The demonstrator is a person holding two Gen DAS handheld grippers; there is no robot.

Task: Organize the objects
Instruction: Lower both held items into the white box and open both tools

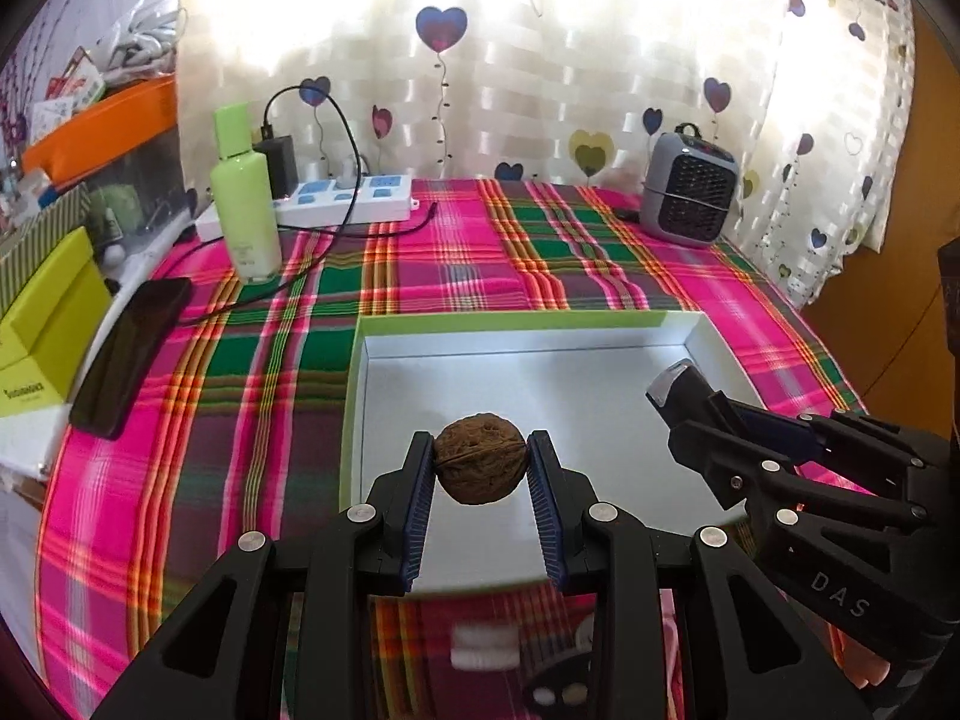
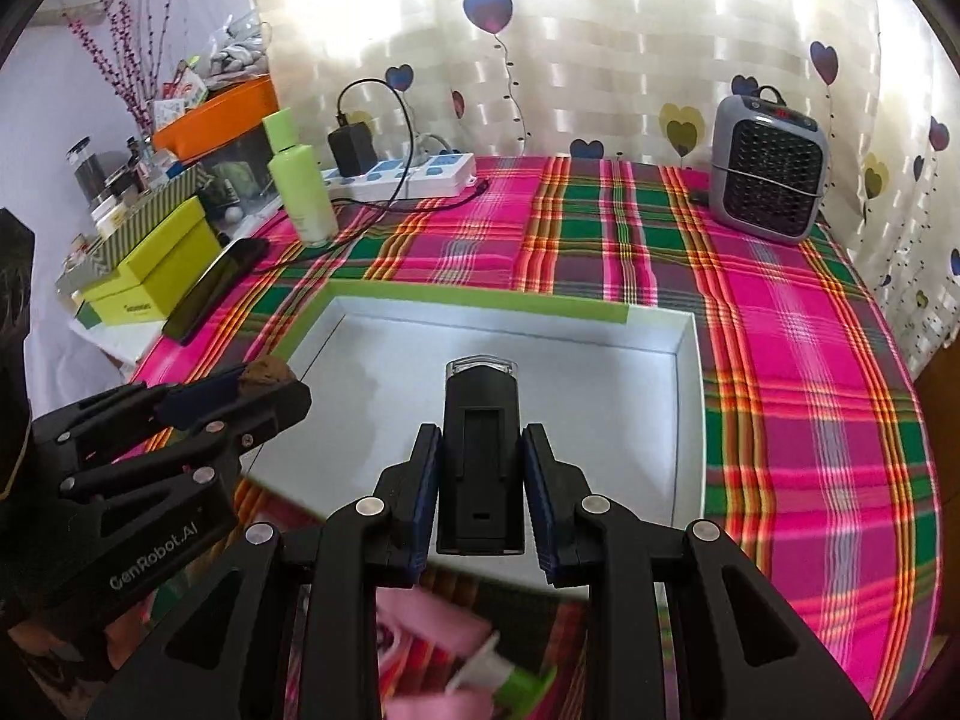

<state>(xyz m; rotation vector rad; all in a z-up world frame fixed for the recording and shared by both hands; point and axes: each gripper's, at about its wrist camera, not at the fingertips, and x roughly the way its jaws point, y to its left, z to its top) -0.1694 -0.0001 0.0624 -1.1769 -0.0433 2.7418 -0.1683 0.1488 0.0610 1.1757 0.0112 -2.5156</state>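
Both grippers over tray point(image 1: 708, 330) — left gripper point(image 1: 480, 468) pinching walnut point(image 1: 480, 465), right gripper point(image 2: 480, 468) black device point(image 2: 480, 456)

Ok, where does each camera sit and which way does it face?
Left wrist: on the left tool, facing forward over the white box toward the curtain; it grips a walnut.
Right wrist: on the right tool, same direction; it grips a black device.
Shared: box, green bottle, heater, each other's tool.

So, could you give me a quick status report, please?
Left gripper shut on walnut. Right gripper shut on black device. Both over white box; inside looks bare.
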